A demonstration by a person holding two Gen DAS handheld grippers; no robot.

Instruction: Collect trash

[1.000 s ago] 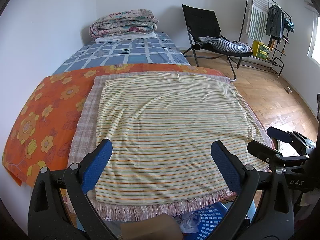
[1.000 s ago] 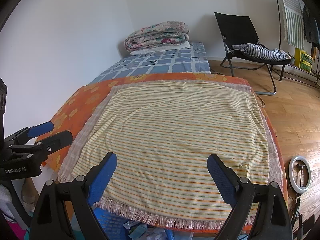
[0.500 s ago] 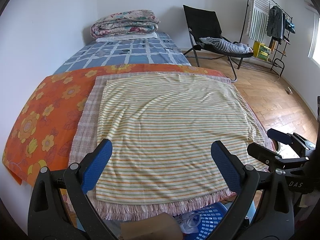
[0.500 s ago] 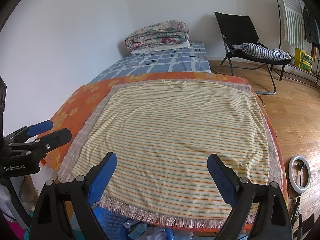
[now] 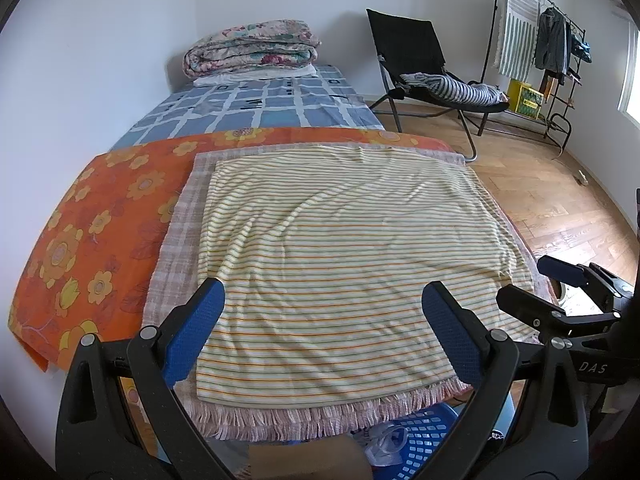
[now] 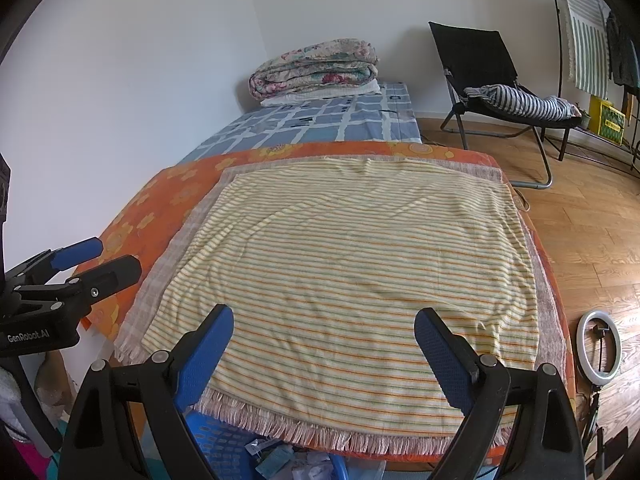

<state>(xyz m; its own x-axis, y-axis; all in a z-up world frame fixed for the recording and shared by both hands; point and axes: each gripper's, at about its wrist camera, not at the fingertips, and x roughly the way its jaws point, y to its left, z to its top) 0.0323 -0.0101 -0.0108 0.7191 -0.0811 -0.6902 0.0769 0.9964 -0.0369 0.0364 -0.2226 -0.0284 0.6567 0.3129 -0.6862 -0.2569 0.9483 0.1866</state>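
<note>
A blue plastic basket [image 5: 416, 440] [image 6: 224, 446] sits below the near fringe of the cloths, holding crumpled clear and white wrappers [image 6: 288, 462] [image 5: 384, 442]. My left gripper [image 5: 324, 332] hangs open over the near edge of the yellow striped cloth [image 5: 344, 248], empty. In its own view, my right gripper [image 6: 324, 354] is open too, above the same cloth [image 6: 352, 264], holding nothing. Each gripper shows at the side of the other's view. No trash lies on the striped cloth.
The striped cloth lies on a fringed checked cloth [image 5: 180, 240] and an orange flowered sheet [image 5: 88, 236]. Behind is a blue checked bed [image 5: 260, 108] with folded quilts [image 5: 252, 48]. A black chair [image 5: 424, 64], clothes rack [image 5: 540, 40] and ring light [image 6: 600, 348] stand on the wooden floor.
Both grippers have drifted very slightly; the views are almost unchanged. Both stay open and empty.
</note>
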